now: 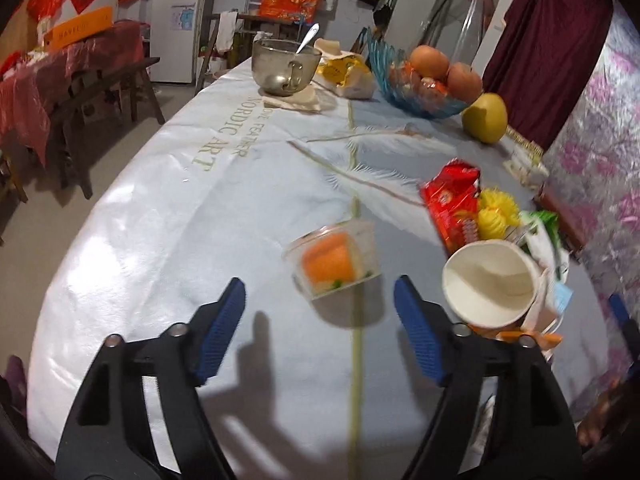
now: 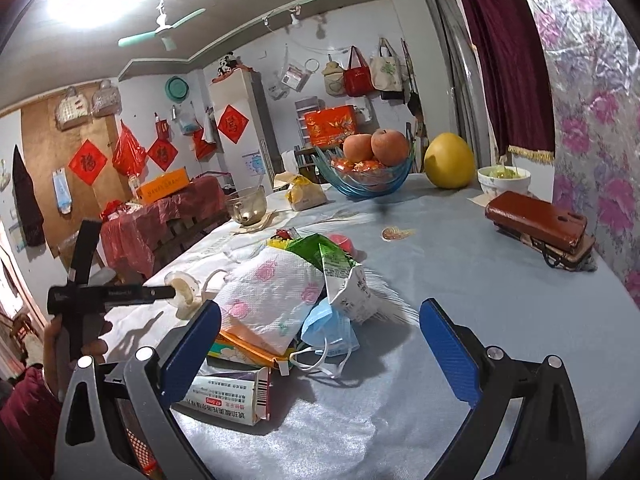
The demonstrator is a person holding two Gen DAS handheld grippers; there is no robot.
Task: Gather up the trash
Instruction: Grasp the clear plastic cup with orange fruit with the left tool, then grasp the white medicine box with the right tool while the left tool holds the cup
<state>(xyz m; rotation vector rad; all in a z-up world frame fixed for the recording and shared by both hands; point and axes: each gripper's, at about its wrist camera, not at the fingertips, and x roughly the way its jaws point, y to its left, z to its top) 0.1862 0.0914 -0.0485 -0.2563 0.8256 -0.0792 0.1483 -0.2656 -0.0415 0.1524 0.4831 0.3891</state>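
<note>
In the left wrist view my left gripper [image 1: 320, 332] is open and empty, just short of a blurred clear plastic cup [image 1: 334, 258] with orange food scraps in it. A white paper cup [image 1: 490, 284] lies on its side to the right, beside a red snack wrapper [image 1: 452, 196] and a yellow wrapper [image 1: 496, 212]. In the right wrist view my right gripper [image 2: 320, 344] is open and empty over a trash pile: a flowered paper towel [image 2: 272, 296], a blue face mask [image 2: 332, 328], a green packet [image 2: 320, 248] and a flattened box [image 2: 232, 396].
A blue glass fruit bowl [image 1: 416, 80] with apples, a yellow pomelo [image 1: 485, 117], a glass mug with a spoon [image 1: 284, 66] and a food bag [image 1: 348, 74] stand at the table's far end. A brown wallet stack [image 2: 538, 228] and a white bowl [image 2: 504, 180] sit by the wall.
</note>
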